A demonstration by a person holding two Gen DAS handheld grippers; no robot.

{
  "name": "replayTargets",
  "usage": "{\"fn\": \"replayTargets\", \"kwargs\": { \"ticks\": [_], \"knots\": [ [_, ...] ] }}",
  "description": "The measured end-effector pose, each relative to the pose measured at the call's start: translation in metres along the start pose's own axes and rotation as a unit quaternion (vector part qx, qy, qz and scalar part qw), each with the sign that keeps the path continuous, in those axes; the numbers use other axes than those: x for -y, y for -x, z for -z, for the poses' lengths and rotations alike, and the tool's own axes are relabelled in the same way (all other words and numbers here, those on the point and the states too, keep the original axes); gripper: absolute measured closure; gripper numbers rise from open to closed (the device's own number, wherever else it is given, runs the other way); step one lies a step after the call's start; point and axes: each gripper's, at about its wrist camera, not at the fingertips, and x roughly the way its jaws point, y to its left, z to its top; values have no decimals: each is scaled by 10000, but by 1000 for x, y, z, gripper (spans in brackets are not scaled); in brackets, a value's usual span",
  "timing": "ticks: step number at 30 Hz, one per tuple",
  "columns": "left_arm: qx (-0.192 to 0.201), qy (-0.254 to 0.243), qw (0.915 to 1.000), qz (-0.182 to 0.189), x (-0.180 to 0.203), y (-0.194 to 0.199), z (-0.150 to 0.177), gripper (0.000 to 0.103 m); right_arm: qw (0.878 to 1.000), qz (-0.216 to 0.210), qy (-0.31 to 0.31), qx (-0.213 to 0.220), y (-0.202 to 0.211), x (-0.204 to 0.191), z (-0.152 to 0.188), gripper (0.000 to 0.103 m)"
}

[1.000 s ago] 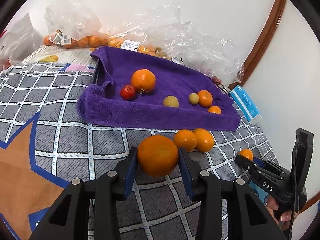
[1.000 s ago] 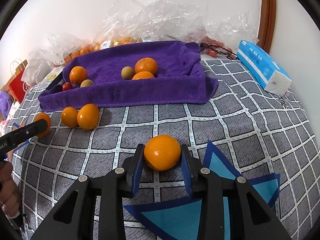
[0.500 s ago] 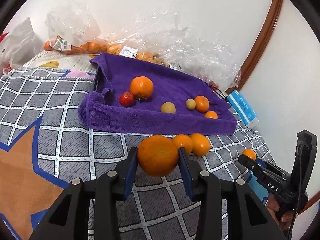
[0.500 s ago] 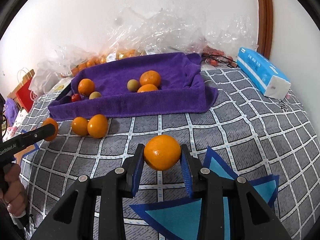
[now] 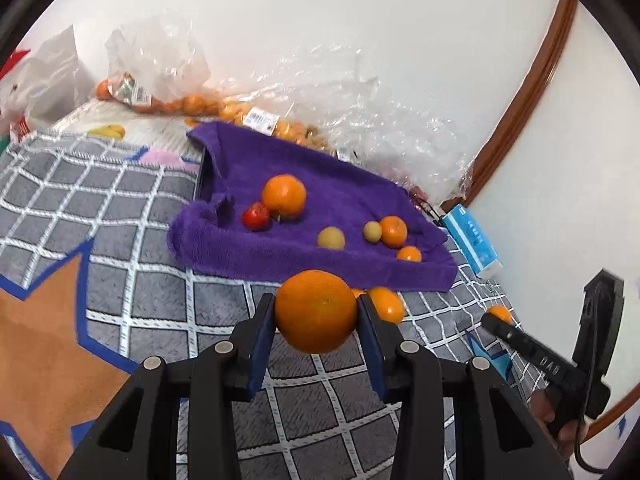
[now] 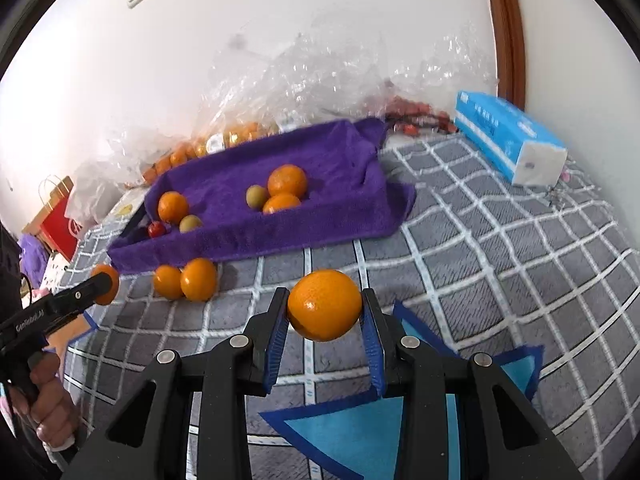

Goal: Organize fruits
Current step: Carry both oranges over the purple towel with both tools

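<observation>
L gripper (image 5: 316,314) jaws pinching orange (image 5: 316,311), R gripper (image 6: 325,307) same w/ orange (image 6: 325,305). 6 fruits on towel (image 5: 352,196) mid-frame; 2 loose oranges (image 6: 186,279) left.

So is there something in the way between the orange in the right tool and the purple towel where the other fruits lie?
Nothing visible blocks it. The right tool holds its orange above bare quilt, and the path to the purple towel is open. Two loose oranges lie before the towel's front edge, off to the left.
</observation>
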Motion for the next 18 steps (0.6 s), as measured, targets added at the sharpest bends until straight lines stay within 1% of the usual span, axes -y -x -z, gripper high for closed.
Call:
{"fn": "replayTargets", "kwargs": {
  "ticks": [2, 5, 8, 12, 15, 18],
  "knots": [
    [0, 4, 10000, -3, 2, 5, -6, 65, 10000, -53, 53, 63, 6, -6, -9, 68],
    [39, -114, 9998, -157, 8, 12, -22, 65, 9994, -80, 266, 201, 11, -20, -25, 68],
    [44, -215, 9991, -371, 10, 11, -41, 65, 9980, -270, 400, 399, 13, -33, -41, 68],
    [77, -162, 9992, -347, 6, 5, -68, 65, 9965, -437, 496, 511, 5, -47, -65, 68],
    [194, -123, 9991, -366, 5, -5, -85, 65, 9953, -405, 622, 625, -5, -54, -82, 68],
    [282, -76, 9988, -385, 5, -20, -102, 65, 9949, -412, 619, 678, -19, -57, -98, 68]
  ]
}}
